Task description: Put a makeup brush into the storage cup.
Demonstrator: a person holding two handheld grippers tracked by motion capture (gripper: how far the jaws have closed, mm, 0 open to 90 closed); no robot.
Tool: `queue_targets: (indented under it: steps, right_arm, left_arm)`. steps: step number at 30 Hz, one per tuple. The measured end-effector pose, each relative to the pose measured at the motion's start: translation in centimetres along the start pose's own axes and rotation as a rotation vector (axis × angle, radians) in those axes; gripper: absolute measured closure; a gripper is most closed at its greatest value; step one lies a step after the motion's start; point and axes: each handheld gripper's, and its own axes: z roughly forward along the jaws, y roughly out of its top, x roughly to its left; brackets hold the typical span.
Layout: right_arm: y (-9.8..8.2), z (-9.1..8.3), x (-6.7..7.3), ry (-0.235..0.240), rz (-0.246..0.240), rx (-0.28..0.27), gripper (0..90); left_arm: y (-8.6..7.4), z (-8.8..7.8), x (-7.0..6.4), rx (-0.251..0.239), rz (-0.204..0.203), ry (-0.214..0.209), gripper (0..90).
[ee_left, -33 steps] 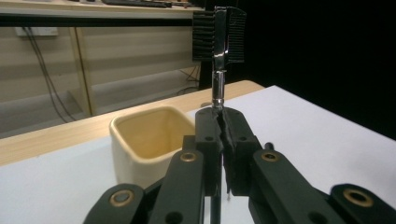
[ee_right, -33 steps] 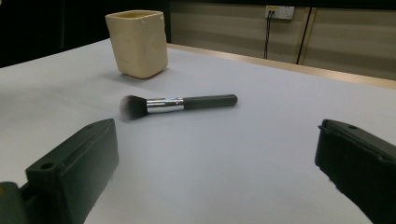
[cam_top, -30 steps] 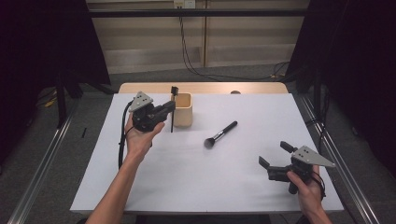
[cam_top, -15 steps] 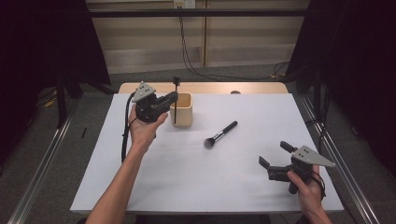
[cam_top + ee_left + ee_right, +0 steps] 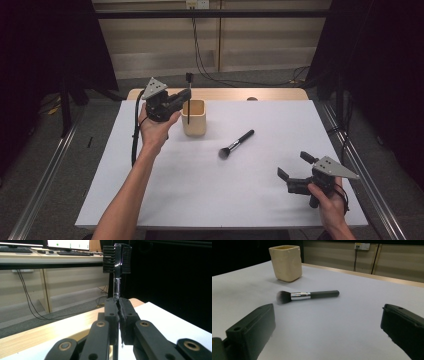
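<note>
My left gripper (image 5: 187, 95) is shut on a thin comb-headed brow brush (image 5: 189, 77) and holds it upright. In the left gripper view the jaws (image 5: 119, 303) pinch its clear stem under the black comb head (image 5: 117, 258). The tool's lower end hangs by the left side of a cream square cup (image 5: 194, 118); I cannot tell whether it is inside. A black powder brush (image 5: 236, 144) with a silver collar lies on the white table right of the cup, also as the powder brush (image 5: 308, 295) beyond my right gripper (image 5: 327, 325). My right gripper (image 5: 293, 165) rests open near the front right, nothing between its jaws.
The white sheet (image 5: 240, 195) covers the table, with a wooden strip (image 5: 280, 94) along the far edge. Cables hang beyond the table at the back wall. Dark curtains stand on both sides. The cream cup (image 5: 286, 263) stands far left in the right gripper view.
The left hand has lifted and carried the brow brush farther back, beside the cup. The right gripper and the powder brush have stayed put.
</note>
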Motion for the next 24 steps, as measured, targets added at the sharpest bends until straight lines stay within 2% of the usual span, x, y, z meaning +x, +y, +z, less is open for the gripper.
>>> queue_targets:
  steps: [4,6,10,12,15,18,22,24]
  right_arm:
    - [0.0,0.0,0.0,0.001,0.000,0.000,0.0]
    - [0.0,0.0,0.0,0.003,0.000,0.000,0.0]
    - [0.0,0.0,0.0,0.005,0.000,-0.001,0.0]
    - [0.0,0.0,0.0,0.005,0.001,-0.001,0.0]
    - [0.0,0.0,0.0,0.005,0.001,-0.001,0.0]
    - [0.0,0.0,0.0,0.005,0.002,0.000,0.0]
    - [0.0,0.0,0.0,0.005,0.003,0.000,0.0]
    - [0.0,-0.1,0.0,0.005,0.002,0.000,0.0]
  left_arm:
    - [0.3,0.2,0.3,-0.015,-0.001,0.003,86.0]
    - [0.3,0.4,0.3,-0.024,-0.016,0.008,86.0]
    - [0.3,0.9,0.4,-0.018,-0.004,0.026,86.0]
    - [0.5,1.1,0.5,-0.020,-0.019,0.021,86.0]
    - [0.8,1.5,0.6,-0.012,-0.005,0.020,86.0]
    - [1.2,1.8,0.5,-0.024,-0.010,0.014,86.1]
    - [1.8,2.1,0.2,-0.029,0.011,0.009,86.1]
    - [2.0,2.2,0.2,-0.034,0.009,0.009,86.1]
